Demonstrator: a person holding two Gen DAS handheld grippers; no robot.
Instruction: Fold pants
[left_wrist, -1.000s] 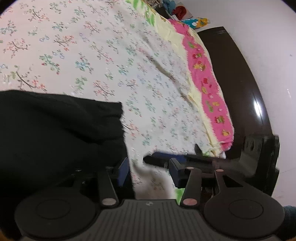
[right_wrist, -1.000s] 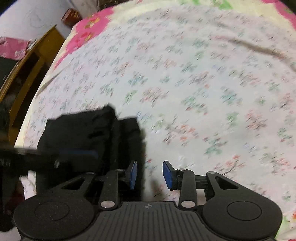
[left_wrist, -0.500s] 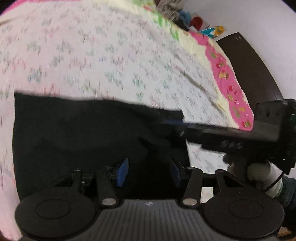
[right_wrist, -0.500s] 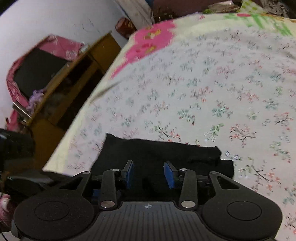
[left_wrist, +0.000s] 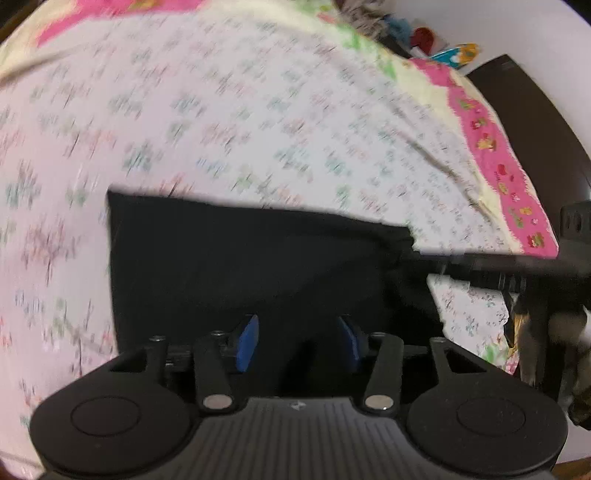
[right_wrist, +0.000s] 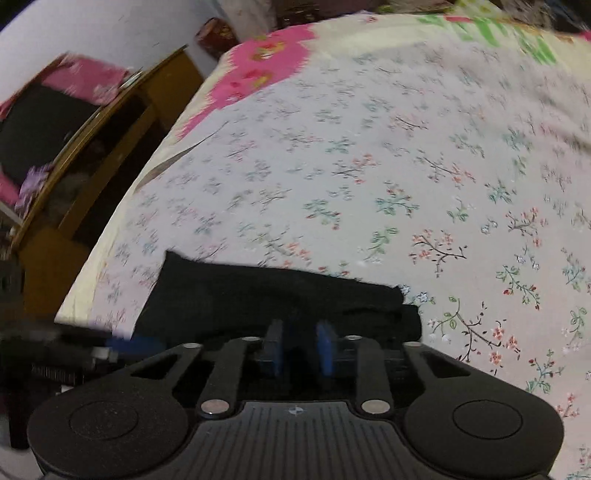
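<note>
The black pants (left_wrist: 240, 266) lie folded into a flat rectangle on the floral bedsheet (left_wrist: 221, 110). My left gripper (left_wrist: 299, 343) is open over the near edge of the pants, its blue pads apart. The right gripper's body (left_wrist: 517, 266) reaches in from the right at the pants' right corner. In the right wrist view the pants (right_wrist: 266, 295) lie just ahead and my right gripper (right_wrist: 297, 347) has its blue pads close together with dark cloth between them.
The bed's pink and yellow border (left_wrist: 491, 140) runs along the right, with a dark headboard (left_wrist: 535, 110) beyond. A wooden cabinet (right_wrist: 92, 155) stands off the bed's left edge in the right wrist view.
Both grippers have swung over the pants. The right gripper's pads have narrowed from open to nearly shut at the pants' edge. The left gripper stays open.
</note>
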